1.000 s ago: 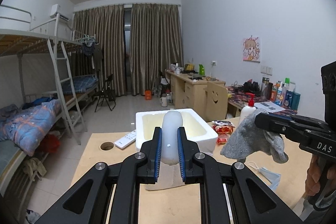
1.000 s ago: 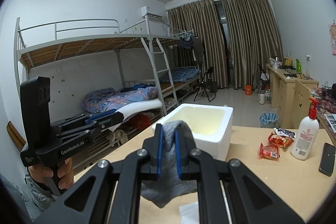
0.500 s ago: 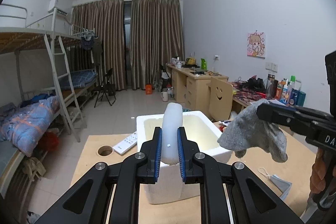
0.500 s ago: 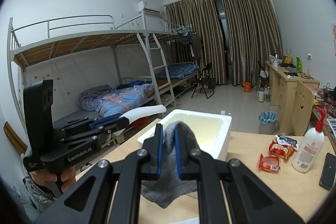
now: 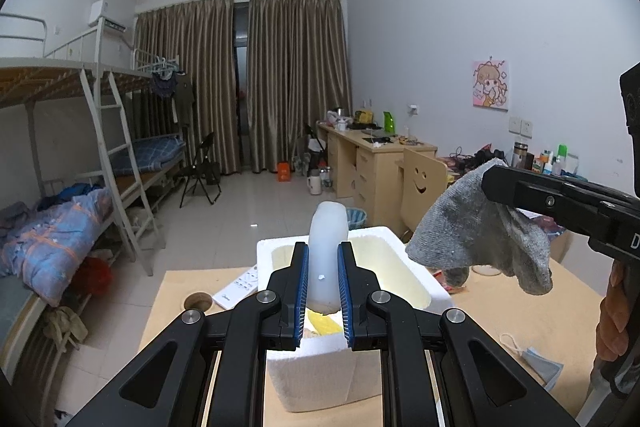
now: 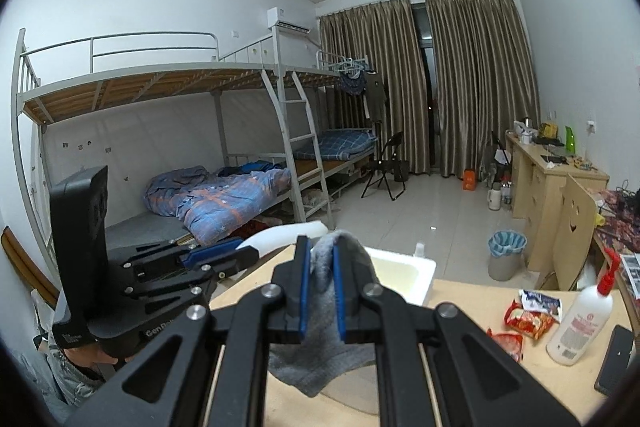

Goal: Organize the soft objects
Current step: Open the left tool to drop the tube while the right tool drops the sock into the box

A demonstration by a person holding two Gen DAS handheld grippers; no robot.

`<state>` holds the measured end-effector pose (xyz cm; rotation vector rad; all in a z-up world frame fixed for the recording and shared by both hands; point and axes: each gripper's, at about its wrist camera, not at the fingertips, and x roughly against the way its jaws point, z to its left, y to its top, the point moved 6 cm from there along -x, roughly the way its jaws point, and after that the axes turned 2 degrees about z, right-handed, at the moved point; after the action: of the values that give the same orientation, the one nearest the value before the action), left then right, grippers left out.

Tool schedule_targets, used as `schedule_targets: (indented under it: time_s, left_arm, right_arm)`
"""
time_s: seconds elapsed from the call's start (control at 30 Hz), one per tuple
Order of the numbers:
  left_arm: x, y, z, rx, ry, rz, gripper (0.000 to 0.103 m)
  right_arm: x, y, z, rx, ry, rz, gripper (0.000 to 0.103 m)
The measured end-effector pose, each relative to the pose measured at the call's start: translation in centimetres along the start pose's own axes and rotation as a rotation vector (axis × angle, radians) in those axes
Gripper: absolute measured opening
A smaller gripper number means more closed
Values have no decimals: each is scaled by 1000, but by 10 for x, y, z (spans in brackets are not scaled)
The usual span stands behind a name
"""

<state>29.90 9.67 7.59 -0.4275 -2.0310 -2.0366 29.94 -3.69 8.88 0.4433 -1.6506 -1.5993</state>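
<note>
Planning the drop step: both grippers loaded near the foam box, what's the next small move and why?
Probably ease the left gripper forward a touch, then open it. It is shut on the white soft curved piece, which already hangs over the near edge of the open white foam box. The right gripper holds the grey knit sock short of the box.

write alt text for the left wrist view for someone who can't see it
The left gripper pinches a white soft piece upright above an open white foam box on a wooden table. At right, the right gripper holds a limp grey sock; a dorm room lies behind.
</note>
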Motion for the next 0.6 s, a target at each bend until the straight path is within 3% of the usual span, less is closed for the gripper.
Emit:
schedule_targets:
  time_s: [0.4,0.6]
  left_arm:
    - [-48,-1,-3,-38,-16,69,16]
    - [-64,-5,1,-25,-35,88,23]
  right_arm:
    - [-24,4,-8,25,-3,19,14]
    - [-35,0,-11,19,0,32,14]
